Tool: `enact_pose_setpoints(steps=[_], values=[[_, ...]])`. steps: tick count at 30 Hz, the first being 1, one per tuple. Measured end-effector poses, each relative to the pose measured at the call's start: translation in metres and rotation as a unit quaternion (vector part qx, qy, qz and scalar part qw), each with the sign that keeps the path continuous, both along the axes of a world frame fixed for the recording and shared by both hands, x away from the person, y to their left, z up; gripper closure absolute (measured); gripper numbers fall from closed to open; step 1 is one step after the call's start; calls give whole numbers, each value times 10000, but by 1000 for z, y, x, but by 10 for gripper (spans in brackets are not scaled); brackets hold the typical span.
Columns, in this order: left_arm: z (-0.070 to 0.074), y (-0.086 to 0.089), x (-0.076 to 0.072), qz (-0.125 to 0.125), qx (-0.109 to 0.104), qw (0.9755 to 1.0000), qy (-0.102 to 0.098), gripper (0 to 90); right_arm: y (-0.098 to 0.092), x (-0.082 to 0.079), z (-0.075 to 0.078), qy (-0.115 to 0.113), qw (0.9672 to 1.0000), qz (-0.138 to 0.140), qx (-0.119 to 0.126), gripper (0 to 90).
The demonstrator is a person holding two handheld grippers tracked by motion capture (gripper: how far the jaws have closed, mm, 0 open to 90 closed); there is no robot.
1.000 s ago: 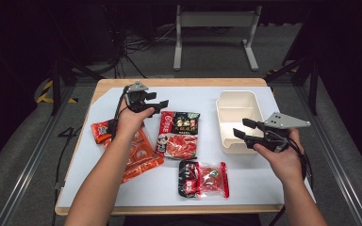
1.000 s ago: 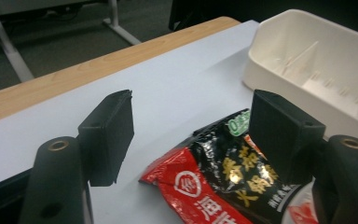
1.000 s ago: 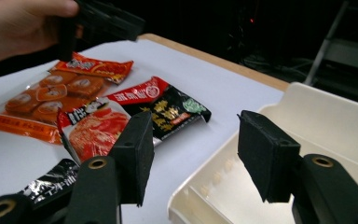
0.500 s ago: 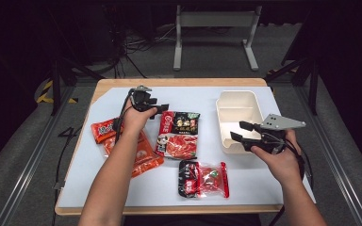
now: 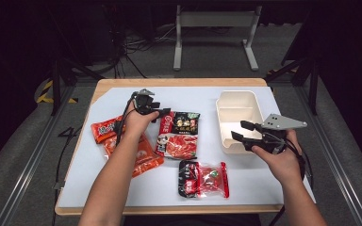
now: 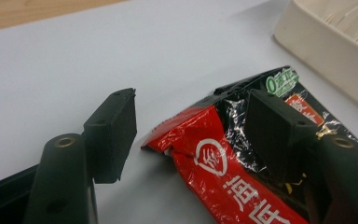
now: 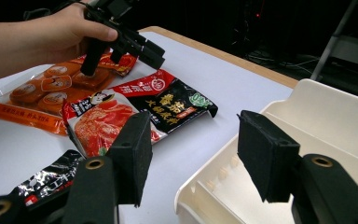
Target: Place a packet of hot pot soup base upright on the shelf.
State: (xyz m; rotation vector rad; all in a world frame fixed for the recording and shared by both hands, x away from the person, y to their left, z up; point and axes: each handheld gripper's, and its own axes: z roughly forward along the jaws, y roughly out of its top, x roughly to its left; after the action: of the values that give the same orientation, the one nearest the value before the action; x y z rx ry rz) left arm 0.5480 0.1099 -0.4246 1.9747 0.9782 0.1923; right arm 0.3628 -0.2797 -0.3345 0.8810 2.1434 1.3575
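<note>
1. Jaws, left gripper (image 5: 162,113): stood apart and had just been closing a little. In the left gripper view the top corner of the red-and-black sauce packet (image 6: 242,154) lay between them, one jaw over the packet's black band, the other over bare table; no pad pressed on the foil.
2. Jaws, right gripper (image 5: 239,131): stood apart, holding nothing, straddling the near rim of the cream tray (image 5: 226,141) without visible contact.
3. Change from the earlier frames: the left gripper had come down from above the table to the packet's top left corner; the right gripper and hand kept their place by the tray. Packets and tray lay unmoved.
4. Red-and-black sauce packet (image 5: 178,134): lay flat on the white table (image 5: 118,188) between the orange packet and the tray, near the table's centre. Long axis ran from the person's side toward the far edge, slightly tilted; the black printed end pointed away from the person, the red pictured end toward them.
5. Orange snack packet (image 5: 141,153): lay flat just left of the sauce packet, partly under the left forearm.
6. Small red packet (image 5: 104,128): at the left, touching the orange packet's far end.
7. Red-and-black small packet (image 5: 203,179): near the front edge, apart from the others.
</note>
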Motion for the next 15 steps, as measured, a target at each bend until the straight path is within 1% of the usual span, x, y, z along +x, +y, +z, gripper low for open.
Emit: enact_pose_setpoints(steps=[3,4,5,7,9,10,11,12,14,15], values=[[-4,-2,-1,-30,17,10000,70,347,-1,0,0,-5,10000,1,9,452],[-6,-4,-1,-89,54,9999,118,357,-1,0,0,-6,10000,-7,10,452],[-6,-4,-1,-89,54,9999,118,357,-1,0,0,-6,10000,-7,10,452],[-6,-6,-2,-72,195,9998,46,357,-1,0,0,27,10000,5,16,452],[-6,-8,-3,3,238,9997,112,358,-1,1,0,34,10000,8,5,452],[-6,-8,-3,37,233,9996,178,363,-1,0,0,35,10000,9,2,452],[-7,-8,-3,133,218,9987,449,356,-1,0,0,38,10000,14,1,452],[-8,-8,-2,174,187,9984,498,365,-1,0,0,38,10000,22,7,452],[-11,-7,-1,153,315,9976,602,383,0,0,0,39,10000,27,14,452],[-12,-9,-1,168,377,9966,710,389,0,0,0,36,10000,28,15,452]])
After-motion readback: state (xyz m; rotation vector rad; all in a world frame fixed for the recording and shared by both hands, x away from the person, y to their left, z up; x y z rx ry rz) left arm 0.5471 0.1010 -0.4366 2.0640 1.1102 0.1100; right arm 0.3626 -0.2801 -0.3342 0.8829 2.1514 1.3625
